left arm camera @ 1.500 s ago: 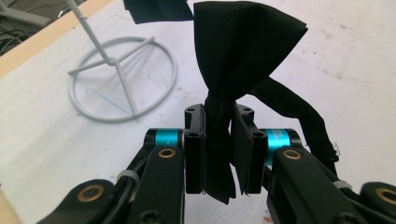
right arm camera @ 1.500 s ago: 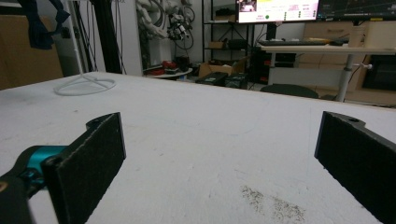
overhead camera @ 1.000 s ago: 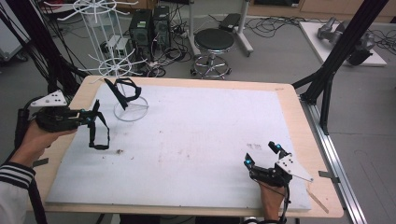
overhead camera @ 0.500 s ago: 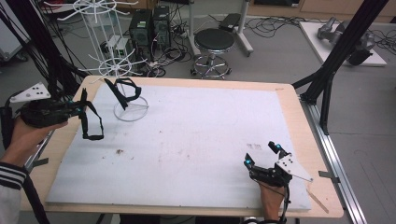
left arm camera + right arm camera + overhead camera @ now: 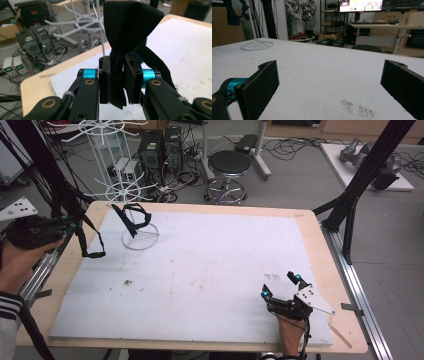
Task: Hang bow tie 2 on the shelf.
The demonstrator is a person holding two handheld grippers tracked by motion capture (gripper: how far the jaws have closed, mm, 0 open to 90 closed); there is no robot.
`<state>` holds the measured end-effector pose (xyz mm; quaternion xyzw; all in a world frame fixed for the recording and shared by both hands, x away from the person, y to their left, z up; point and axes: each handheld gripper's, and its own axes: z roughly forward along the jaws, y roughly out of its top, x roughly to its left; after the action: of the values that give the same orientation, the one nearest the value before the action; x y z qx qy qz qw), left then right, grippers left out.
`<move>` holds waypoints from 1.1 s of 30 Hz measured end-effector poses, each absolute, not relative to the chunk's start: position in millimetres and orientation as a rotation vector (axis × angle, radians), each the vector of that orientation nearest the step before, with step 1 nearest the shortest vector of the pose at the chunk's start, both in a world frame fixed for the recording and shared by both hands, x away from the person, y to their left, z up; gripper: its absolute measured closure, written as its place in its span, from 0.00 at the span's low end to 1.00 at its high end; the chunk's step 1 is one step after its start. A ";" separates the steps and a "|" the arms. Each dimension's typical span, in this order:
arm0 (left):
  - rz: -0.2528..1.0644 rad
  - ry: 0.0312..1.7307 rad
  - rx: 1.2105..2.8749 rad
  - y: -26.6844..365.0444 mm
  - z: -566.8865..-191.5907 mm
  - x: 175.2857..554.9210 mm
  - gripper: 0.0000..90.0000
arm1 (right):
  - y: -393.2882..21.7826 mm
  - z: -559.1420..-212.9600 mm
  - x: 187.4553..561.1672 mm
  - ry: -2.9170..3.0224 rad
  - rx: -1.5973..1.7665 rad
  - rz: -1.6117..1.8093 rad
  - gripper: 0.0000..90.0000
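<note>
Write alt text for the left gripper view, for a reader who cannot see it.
The left gripper is shut on a black fabric strap, which bunches up above its two black fingers and trails down to the right. Behind lie the white mat on the wooden table, and a white wire rack on the floor beyond.

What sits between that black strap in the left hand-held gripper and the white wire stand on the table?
Nothing visible: bare white mat lies between the strap and the stand, which already carries another black strap.

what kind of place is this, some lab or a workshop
Most likely a robotics or electronics lab: computer towers and tangled cables on the floor, a monitor showing plots, and black frame struts around the padded table.
</note>
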<state>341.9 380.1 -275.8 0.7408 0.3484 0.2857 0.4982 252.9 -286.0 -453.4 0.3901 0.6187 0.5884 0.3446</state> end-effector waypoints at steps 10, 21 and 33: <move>0.742 0.856 1.774 373.7 -262.9 352.4 0.84 | -286.4 -453.4 253.0 1.607 1.013 1.528 0.01; 0.811 0.896 1.772 374.1 -260.8 367.9 0.84 | -286.6 -453.3 253.1 1.604 1.014 1.533 0.01; 0.883 0.924 1.802 363.9 -259.8 386.3 0.84 | -286.7 -453.2 253.0 1.605 1.018 1.537 0.01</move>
<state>386.3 363.9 -259.8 0.7287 0.3735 0.3570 0.4495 253.0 -286.7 -453.2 0.3914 0.6172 0.5909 0.3417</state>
